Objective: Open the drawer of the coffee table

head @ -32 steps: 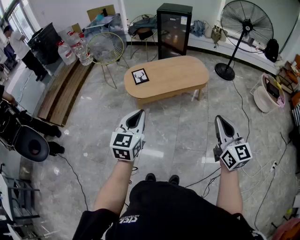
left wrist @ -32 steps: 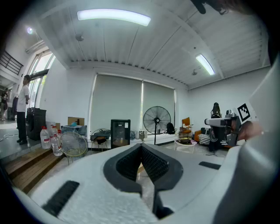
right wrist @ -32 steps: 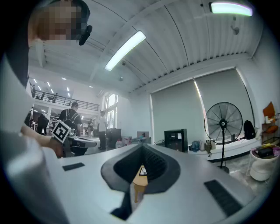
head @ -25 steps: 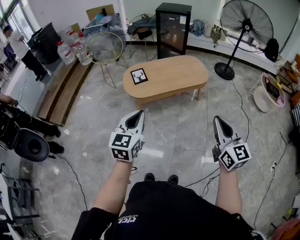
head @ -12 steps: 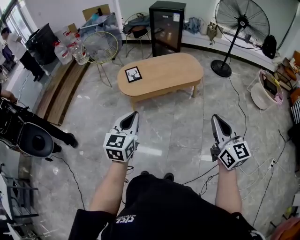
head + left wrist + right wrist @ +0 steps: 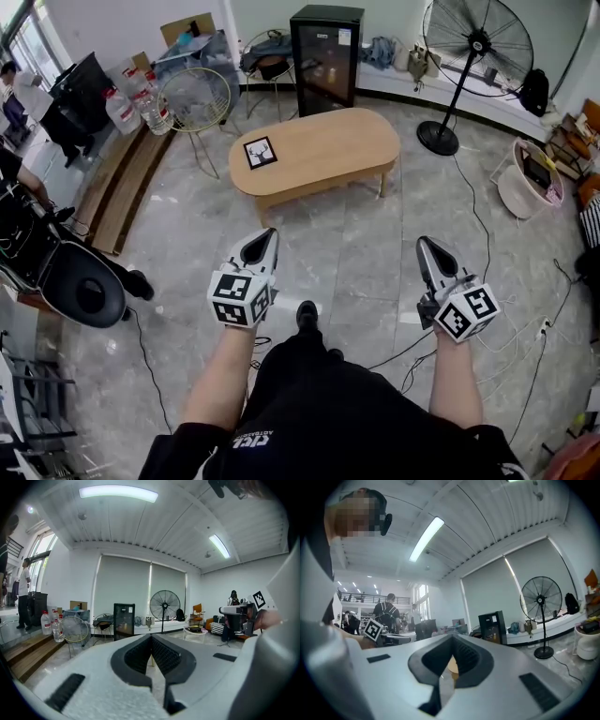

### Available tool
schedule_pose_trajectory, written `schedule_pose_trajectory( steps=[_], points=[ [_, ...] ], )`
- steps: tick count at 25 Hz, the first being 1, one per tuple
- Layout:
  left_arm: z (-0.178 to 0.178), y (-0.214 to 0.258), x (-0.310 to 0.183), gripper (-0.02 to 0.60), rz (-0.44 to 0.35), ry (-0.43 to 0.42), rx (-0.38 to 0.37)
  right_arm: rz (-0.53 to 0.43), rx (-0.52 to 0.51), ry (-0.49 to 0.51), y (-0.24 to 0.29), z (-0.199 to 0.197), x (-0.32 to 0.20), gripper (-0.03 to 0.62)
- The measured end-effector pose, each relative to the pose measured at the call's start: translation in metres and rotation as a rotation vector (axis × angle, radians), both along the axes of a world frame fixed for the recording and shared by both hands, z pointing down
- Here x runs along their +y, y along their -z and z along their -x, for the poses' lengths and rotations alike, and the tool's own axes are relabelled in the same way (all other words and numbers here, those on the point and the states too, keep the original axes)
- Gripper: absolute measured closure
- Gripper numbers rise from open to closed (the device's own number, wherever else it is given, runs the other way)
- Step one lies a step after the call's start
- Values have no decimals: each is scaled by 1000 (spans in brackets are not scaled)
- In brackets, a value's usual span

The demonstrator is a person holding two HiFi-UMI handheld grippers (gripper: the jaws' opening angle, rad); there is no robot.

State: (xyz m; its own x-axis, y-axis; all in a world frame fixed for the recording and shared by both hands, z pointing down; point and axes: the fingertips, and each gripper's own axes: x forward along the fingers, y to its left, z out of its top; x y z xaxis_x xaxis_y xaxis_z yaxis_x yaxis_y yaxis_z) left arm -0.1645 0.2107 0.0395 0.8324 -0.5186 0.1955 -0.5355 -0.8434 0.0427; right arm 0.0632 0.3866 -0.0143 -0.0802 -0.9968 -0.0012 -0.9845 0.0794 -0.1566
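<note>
The oval wooden coffee table stands across the marble floor ahead of me, with a marker card on its left part. No drawer front shows from here. My left gripper is held out at waist height, shut and empty, well short of the table. My right gripper hangs level beside it, also shut with nothing in it. In the right gripper view a sliver of the tabletop shows between the jaws. The left gripper view has its jaws closed, facing the far wall.
A black mini fridge and a standing fan are behind the table. A wire chair and water bottles sit at the left, by a wooden bench. Cables trail on the floor at right. A person stands far left.
I have stepped forward: one foot now shows ahead of my body. Both grippers have moved forward a little, still shut. The view has shifted, so the table sits a bit further left.
</note>
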Motion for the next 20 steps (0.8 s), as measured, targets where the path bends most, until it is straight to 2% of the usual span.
schedule_pose_trajectory(
  steps=[9, 16, 20],
  points=[
    [-30, -6, -57, 574, 20, -8, 25, 35, -11, -29, -7, -36, -41, 589],
    [-65, -12, -136, 574, 35, -23, 21, 76, -16, -25, -19, -63, -121, 589],
    [-73, -17, -182, 574, 40, -31, 14, 106, -13, -13, -22, -71, -170, 589]
  ],
)
